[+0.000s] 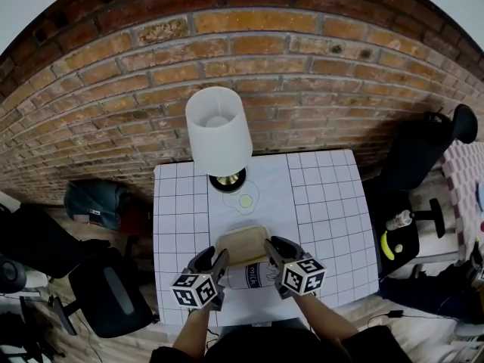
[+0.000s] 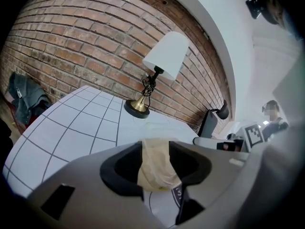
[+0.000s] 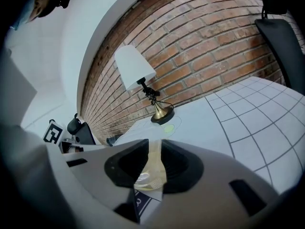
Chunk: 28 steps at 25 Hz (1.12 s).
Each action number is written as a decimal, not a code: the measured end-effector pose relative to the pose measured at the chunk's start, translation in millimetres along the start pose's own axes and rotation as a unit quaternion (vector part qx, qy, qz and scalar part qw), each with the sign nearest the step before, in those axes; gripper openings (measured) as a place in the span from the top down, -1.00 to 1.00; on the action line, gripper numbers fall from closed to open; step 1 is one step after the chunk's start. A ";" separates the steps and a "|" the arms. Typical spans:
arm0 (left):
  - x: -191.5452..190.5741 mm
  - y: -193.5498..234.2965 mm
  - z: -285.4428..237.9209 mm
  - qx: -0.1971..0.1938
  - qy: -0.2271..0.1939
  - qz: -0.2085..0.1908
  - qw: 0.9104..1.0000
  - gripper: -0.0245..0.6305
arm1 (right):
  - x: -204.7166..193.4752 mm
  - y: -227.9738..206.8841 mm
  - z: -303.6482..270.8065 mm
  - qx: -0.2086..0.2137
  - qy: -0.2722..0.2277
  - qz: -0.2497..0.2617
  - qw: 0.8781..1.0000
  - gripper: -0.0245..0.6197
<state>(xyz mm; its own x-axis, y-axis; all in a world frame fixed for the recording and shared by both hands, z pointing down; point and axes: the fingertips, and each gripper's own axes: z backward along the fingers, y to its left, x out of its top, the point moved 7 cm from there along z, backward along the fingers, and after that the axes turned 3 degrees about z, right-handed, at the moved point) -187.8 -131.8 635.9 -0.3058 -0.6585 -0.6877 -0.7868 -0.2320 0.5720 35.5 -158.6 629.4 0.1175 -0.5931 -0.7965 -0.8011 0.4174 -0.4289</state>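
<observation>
White, grid-lined table [image 1: 325,203], set against a red brick wall [image 1: 265,66], with wood floor [image 1: 151,339] around it. Table lamp [image 1: 218,131], white shade on a brass foot, stood at 12 o'clock on the table. Black office chair [image 1: 113,301] stood at 8 o'clock on the floor, a teal bundle [image 1: 94,203] at 9 o'clock and another dark chair [image 1: 416,153] at 2 o'clock.

Printed sheet [image 1: 253,274] lay at 6 o'clock, half covered, its lettering not legible. Pale green disc [image 1: 246,200] sat just before the lamp foot, inside a clear outline too faint to name.

Tan plastic bag [image 1: 242,244] lay near the table's centre, toward 6 o'clock; its contents were not discernible. Left gripper [image 1: 215,257] pinched its 9 o'clock edge, jaws closed on the film. Right gripper [image 1: 271,246] pinched its 3 o'clock edge likewise.
</observation>
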 end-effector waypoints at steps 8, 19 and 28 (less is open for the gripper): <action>15.7 -9.6 7.7 -0.006 -0.025 -0.013 1.000 0.43 | 15.5 6.6 8.6 0.007 -0.023 0.007 1.000 0.70; 37.9 -27.2 20.1 -0.017 -0.063 -0.035 0.997 0.56 | 37.5 14.6 25.3 0.014 -0.053 0.003 0.999 0.73; 56.1 -43.5 34.6 -0.022 -0.093 -0.057 0.994 0.59 | 58.2 25.7 38.8 0.022 -0.086 0.011 0.996 0.76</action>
<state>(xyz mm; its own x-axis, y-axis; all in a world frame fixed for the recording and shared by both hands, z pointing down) -189.3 -133.8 557.0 -0.3140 -0.4827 -0.8176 -0.7985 -0.3316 0.5024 44.6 -155.7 555.5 0.2025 -0.4576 -0.8658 -0.7784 0.4612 -0.4258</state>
